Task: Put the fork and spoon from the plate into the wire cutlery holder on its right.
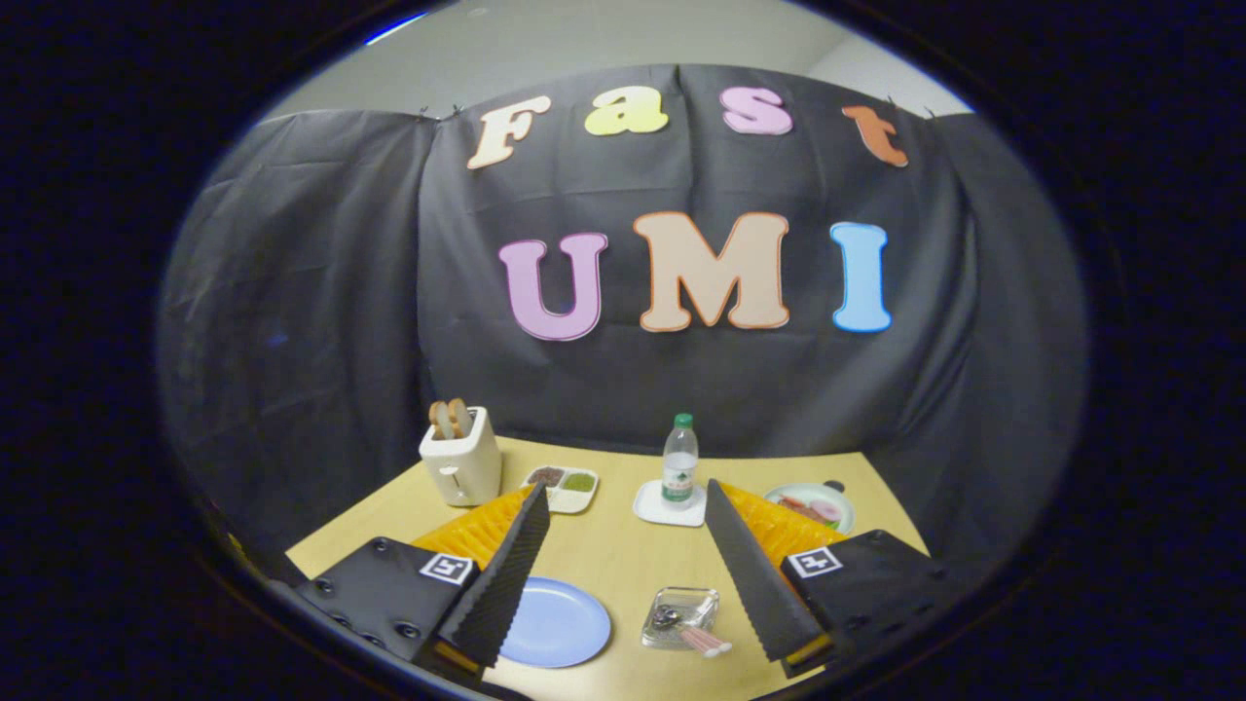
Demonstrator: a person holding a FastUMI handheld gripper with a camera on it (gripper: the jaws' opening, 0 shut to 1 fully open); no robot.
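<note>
Wire cutlery holder (680, 617), cutlery inside, sits between the fingers toward 5 o'clock; blue plate (555, 622) beside it at 9 o'clock. Gripper (623, 506): fingers spread wide, holding nothing, raised above the table (623, 555).

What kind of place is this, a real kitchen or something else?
Probably a staged recording booth, not a kitchen: black cloth wall hung behind a small wooden table set with a toaster, water bottle and blue plate. The hand-held gripper is open.

Toaster (459, 465), water bottle (679, 462), snack tray (564, 488)
</note>
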